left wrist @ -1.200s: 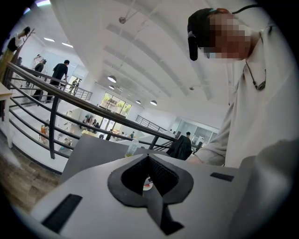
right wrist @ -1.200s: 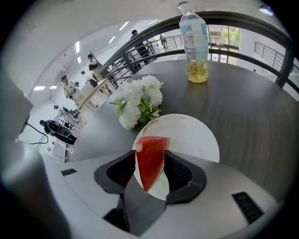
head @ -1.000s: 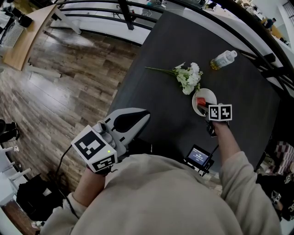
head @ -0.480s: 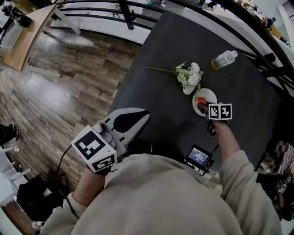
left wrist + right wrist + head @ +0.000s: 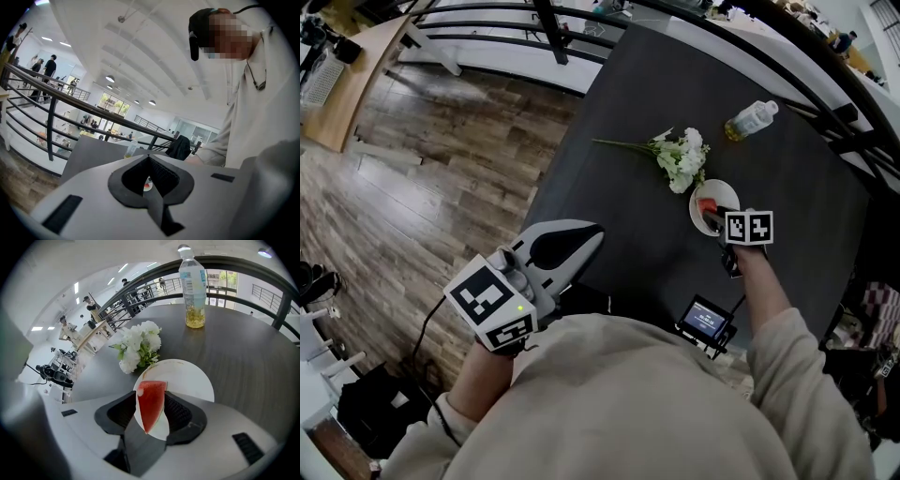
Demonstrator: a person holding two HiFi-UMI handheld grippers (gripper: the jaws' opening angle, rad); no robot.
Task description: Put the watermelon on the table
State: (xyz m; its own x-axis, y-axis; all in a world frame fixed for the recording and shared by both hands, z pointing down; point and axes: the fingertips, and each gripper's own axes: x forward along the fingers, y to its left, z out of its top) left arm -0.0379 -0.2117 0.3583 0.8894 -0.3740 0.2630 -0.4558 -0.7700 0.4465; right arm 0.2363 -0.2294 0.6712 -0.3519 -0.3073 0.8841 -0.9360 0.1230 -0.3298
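A red watermelon slice (image 5: 151, 404) lies on a white plate (image 5: 187, 378) on the dark table (image 5: 628, 122). My right gripper (image 5: 152, 394) is over the near side of the plate, its two pads closed against the wide end of the slice. In the head view the same gripper (image 5: 713, 218) sits at the plate (image 5: 722, 194) with the slice (image 5: 705, 204) just ahead of its marker cube. My left gripper (image 5: 592, 231) is held off the table's near left edge, tips together and empty; its own view shows the jaws (image 5: 149, 157) meeting at the tip.
A bunch of white flowers (image 5: 680, 159) lies just beyond the plate, and a clear bottle (image 5: 750, 120) lies farther back right. A small black device with a screen (image 5: 706, 322) sits at the near table edge. Wooden floor lies to the left, railings behind.
Neither gripper has moved relative to the plate; only the head camera has shifted slightly, so the table things sit a little higher in view.
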